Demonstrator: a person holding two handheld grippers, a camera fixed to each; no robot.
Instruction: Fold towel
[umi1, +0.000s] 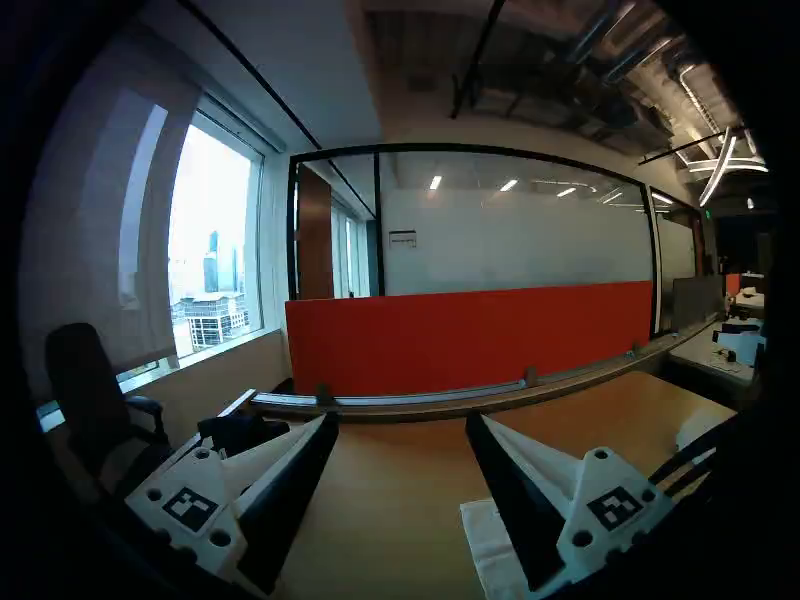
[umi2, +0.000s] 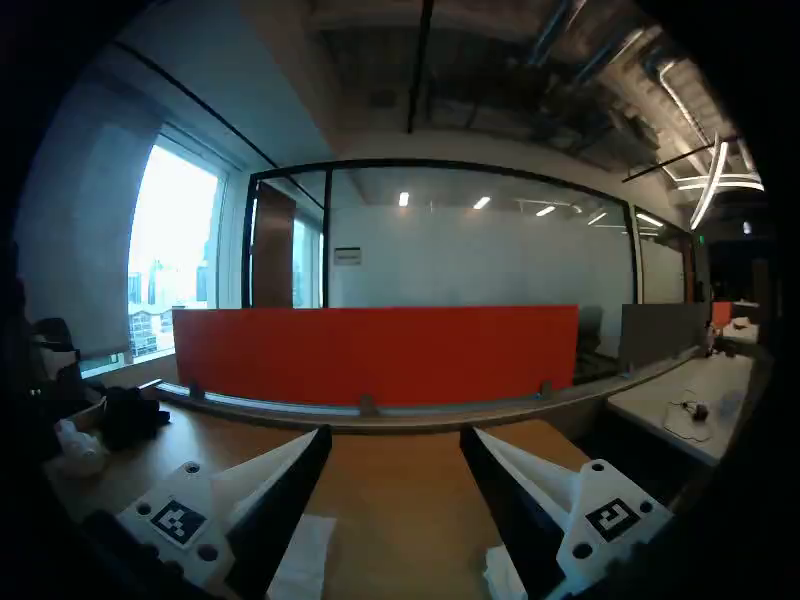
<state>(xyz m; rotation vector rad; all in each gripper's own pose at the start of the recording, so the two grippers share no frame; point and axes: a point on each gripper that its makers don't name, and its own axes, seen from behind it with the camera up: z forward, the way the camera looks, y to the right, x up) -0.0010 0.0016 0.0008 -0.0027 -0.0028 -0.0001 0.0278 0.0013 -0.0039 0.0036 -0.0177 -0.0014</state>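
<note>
Starting nearest, in the left gripper view: left gripper (umi1: 400, 420) spread wide over the wooden desk (umi1: 400, 500), fingers well apart and gripping nothing. Shows a white towel (umi1: 485, 545) lying flat at the desk's near edge, partly hidden behind the finger on the view's right; cannot tell whether touching. Much the same in the right gripper view: right gripper (umi2: 395, 432) wide apart above the desk and empty, with white cloth of the towel (umi2: 305, 555) on the desk by both fingers. Farther along the desk, toward its left end, dark clutter (umi2: 130, 415) and a crumpled white lump (umi2: 75, 445). Along the desk's far edge, a red partition (umi1: 470, 335). Left of the desk, a black office chair (umi1: 85, 390) below a bright window (umi1: 215, 250). Beyond the desk, behind the partition, a glass-walled room (umi1: 510, 230).
</note>
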